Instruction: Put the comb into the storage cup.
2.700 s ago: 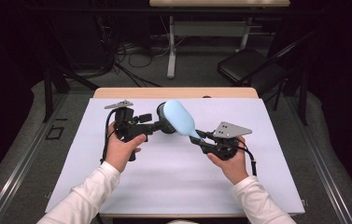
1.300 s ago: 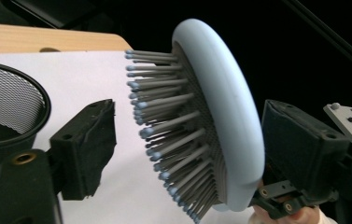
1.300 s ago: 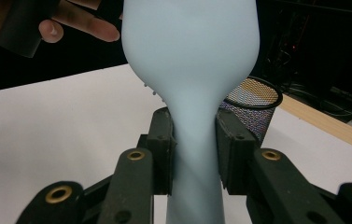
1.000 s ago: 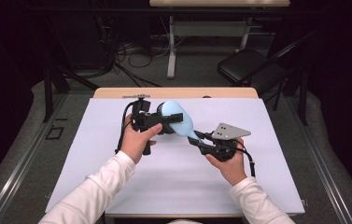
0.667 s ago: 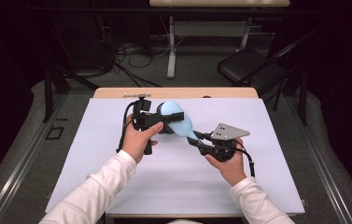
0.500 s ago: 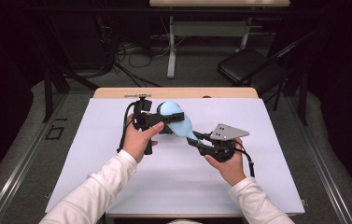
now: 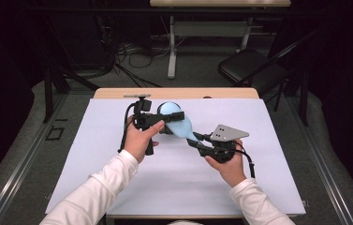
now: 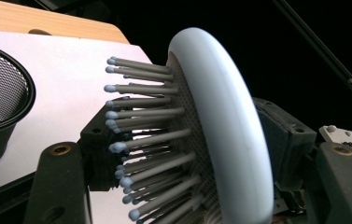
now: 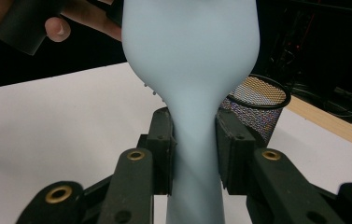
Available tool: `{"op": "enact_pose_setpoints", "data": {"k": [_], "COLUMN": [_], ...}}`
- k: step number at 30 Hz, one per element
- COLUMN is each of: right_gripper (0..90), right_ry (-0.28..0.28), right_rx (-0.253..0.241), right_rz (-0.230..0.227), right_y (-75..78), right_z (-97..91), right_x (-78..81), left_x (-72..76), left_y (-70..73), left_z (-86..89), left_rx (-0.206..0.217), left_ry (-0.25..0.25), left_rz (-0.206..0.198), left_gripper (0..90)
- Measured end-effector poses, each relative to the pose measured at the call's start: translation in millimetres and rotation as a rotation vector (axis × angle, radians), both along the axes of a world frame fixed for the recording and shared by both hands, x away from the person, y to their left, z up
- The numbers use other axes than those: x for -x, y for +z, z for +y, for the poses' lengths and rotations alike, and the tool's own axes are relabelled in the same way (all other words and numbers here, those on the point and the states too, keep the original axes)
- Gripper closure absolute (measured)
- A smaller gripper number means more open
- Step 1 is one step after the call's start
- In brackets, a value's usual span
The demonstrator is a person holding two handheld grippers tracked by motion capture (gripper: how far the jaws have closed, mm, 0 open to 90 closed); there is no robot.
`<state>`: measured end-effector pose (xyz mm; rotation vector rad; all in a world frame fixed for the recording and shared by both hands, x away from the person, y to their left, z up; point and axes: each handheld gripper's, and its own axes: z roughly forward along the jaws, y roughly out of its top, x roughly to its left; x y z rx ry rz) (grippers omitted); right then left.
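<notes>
Between both grippers' fingers [image 9: 232, 144], seemingly gripped: the hairbrush [image 7: 176, 123] (bristles down).

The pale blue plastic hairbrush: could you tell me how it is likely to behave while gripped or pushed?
The pale blue plastic hairbrush probably stays stiff: held by its handle in the right gripper, it shows no sag. Its smooth, tapering handle may slip. The thin grey bristles would likely flex if pressed, so the left gripper may hold the head less firmly.

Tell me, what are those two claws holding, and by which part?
A pale blue hairbrush: the right gripper clamps its handle, the left gripper its bristled head.
</notes>
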<state>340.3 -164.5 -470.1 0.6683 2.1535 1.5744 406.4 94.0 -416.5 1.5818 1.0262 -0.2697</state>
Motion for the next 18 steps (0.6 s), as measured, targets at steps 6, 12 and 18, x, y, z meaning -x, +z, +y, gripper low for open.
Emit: {"op": "enact_pose_setpoints", "data": {"k": [6, 12, 18], "right_gripper": [69.7, 69.7, 69.7], "right_ry": [0.000, 0.001, 0.002], "right_rx": [0.006, 0.009, 0.011], "right_rz": [0.002, 0.003, -0.002], "right_y": [-1.3, -2.5, -3.5], "right_z": [1.2, 2.0, 2.4], "right_x": [0.3, 0.2, 0.0], "left_x": [-0.3, -0.3, -0.3], "left_y": [-1.4, -2.3, -2.6], "left_z": [1.3, 2.2, 3.5], "left_rx": [-0.005, -0.008, -0.004], "left_ry": [0.003, 0.008, 0.020], "left_rz": [0.007, 0.013, 0.019], "left_gripper": [35.8, 37.6, 41.4]}}
